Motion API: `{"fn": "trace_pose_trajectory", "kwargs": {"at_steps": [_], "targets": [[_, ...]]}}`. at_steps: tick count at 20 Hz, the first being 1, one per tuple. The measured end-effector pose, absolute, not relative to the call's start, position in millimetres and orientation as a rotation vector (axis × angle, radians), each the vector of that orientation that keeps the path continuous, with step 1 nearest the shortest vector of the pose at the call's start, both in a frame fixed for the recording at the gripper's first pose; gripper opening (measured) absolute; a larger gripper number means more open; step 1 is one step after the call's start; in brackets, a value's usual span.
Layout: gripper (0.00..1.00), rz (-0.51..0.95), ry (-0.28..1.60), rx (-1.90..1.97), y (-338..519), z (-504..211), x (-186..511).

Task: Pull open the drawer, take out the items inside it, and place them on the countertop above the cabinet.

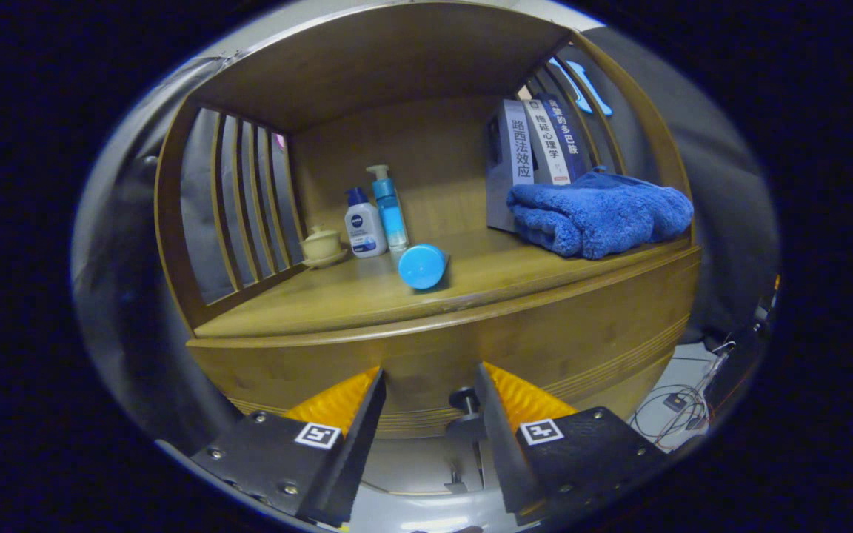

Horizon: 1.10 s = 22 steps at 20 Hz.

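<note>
Gripper fingers spread, gripping nothing, facing the drawer front; its knob sits just inside the right finger. Countertop at 12 o'clock: blue jar lying, two bottles, towel.

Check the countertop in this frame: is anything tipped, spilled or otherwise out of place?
One thing: a blue-capped container lies on its side near the countertop front edge, while the two pump bottles behind it stand upright. The blue towel is loosely bunched against the books. No spill. The gripper is open, just before the drawer knob.
</note>
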<state>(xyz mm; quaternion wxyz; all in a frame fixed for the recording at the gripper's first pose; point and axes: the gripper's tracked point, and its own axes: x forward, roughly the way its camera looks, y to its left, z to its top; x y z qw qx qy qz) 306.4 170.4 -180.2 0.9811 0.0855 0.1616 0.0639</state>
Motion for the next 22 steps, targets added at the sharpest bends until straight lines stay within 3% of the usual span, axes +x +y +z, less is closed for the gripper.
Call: {"fn": "trace_pose_trajectory", "kwargs": {"at_steps": [22], "targets": [[0.74,0.104,0.308,0.18,172,-154,286]]}}
